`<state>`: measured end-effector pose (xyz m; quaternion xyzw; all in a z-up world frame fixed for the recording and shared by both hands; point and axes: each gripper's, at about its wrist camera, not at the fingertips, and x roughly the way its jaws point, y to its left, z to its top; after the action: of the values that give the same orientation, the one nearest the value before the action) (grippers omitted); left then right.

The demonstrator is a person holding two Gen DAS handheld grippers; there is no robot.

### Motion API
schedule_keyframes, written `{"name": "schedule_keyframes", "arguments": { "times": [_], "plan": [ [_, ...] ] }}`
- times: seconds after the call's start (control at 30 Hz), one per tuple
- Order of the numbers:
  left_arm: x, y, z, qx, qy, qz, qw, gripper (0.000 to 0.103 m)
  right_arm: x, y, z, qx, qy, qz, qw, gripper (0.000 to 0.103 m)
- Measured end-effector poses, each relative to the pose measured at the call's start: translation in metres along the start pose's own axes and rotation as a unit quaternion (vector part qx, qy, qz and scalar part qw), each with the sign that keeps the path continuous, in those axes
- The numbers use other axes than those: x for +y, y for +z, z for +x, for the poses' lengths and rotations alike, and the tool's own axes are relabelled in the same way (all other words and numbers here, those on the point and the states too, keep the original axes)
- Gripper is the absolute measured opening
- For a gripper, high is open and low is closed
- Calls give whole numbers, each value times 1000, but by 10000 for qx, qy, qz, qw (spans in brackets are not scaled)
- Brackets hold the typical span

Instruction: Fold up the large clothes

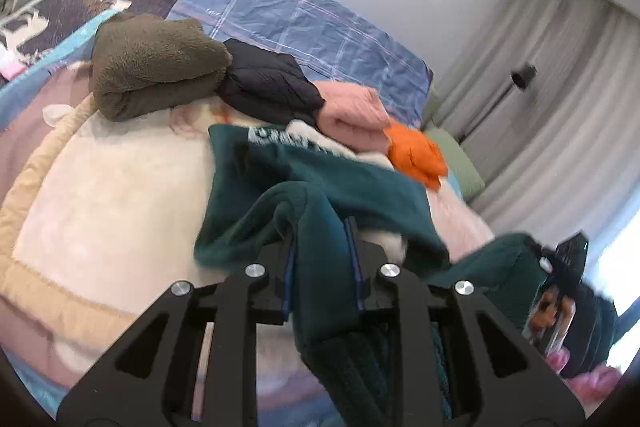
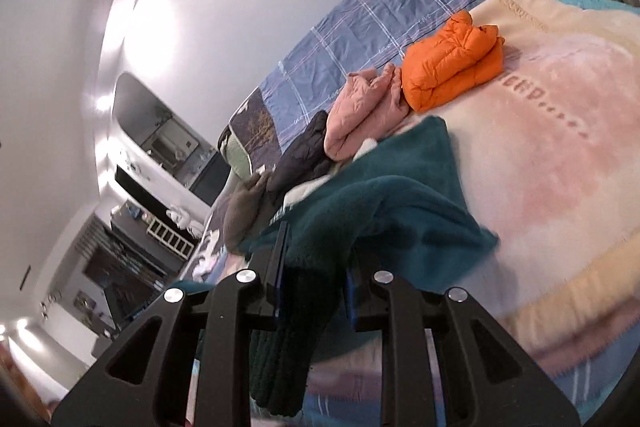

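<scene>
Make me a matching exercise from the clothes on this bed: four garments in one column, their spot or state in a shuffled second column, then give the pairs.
Garments:
1. dark teal fleece garment
2. folded orange puffer jacket
3. rolled olive-brown fleece
4. folded pink garment

Place or state:
A. between the black jacket and the orange one
B. gripped by both grippers, unfolded
C. end of the row nearest the curtain
D. end of the row beside the black jacket

Pairs: 1-B, 2-C, 3-D, 4-A

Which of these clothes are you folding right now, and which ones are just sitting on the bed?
Being folded:
- teal fleece sweater, held by the left gripper and the right gripper

Just sitting there:
- olive fleece, folded
- black jacket
- pink jacket
- orange puffer jacket
- cream and pink blanket underneath
</scene>
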<state>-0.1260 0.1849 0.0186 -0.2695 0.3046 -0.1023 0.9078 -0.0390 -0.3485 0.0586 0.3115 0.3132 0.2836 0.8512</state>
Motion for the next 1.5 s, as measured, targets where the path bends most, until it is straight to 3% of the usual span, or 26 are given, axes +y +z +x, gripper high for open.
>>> {"name": "schedule_keyframes", "arguments": {
  "times": [0.17, 0.27, 0.37, 0.47, 0.57, 0.63, 0.67, 0.7, 0.77, 0.83, 0.87, 0.93, 1.0, 1.13, 1.3, 1.4, 1.5],
  "plan": [
    [15, 51, 66, 156, 330, -481, 9982, 22, -10, 42, 57, -200, -579, -12, 9981, 23],
    [31, 75, 119, 369, 574, -662, 9955, 22, -38, 59, 101, -81, -968, 223, 9950, 23],
    [59, 79, 168, 595, 794, -918, 9908, 25, -75, 59, 150, 169, -1565, 252, 9872, 23],
    [86, 68, 195, 686, 557, -1216, 9886, 26, -100, 45, 175, 250, -1790, 304, 9831, 24],
    [88, 69, 181, 614, 217, -1043, 9924, 32, -99, 47, 168, 311, -1472, 222, 9884, 30],
    [83, 71, 166, 632, 78, -919, 9937, 44, -92, 52, 157, 457, -1242, 141, 9911, 38],
    [76, 75, 154, 575, 101, -818, 9949, 53, -86, 54, 149, 485, -1115, 55, 9926, 39],
    [72, 78, 143, 399, 361, -683, 9962, 83, -80, 55, 142, 477, -1047, -25, 9934, 43],
    [58, 82, 110, -262, 1017, -186, 9943, 87, -63, 54, 127, 465, -839, -236, 9951, 54],
    [51, 83, 85, -576, 1014, -35, 9932, 87, -49, 50, 112, 296, -852, -443, 9949, 76],
    [48, 82, 78, -645, 894, -34, 9939, 87, -42, 48, 104, 105, -975, -607, 9933, 82],
    [34, 72, 66, -744, 668, 247, 9947, 87, -24, 43, 89, -230, -1274, -1134, 9851, 86],
    [9, 56, 59, -786, 672, 906, 9905, 87, -10, 38, 86, -321, -1470, -1594, 9757, 88],
    [-24, 37, 84, -433, 910, 2004, 9745, 89, -1, 26, 104, -42, -1956, -2375, 9515, 92],
    [-20, 57, 134, -61, 1113, 2181, 9695, 89, -3, 27, 144, 320, -2141, -3058, 9272, 92],
    [-11, 89, 167, 79, 1065, 2086, 9722, 89, -6, 42, 172, 532, -2210, -3413, 9120, 92],
    [2, 114, 199, 421, 828, 1959, 9762, 90, -18, 57, 200, 970, -2165, -3539, 9047, 92]
  ]
}}
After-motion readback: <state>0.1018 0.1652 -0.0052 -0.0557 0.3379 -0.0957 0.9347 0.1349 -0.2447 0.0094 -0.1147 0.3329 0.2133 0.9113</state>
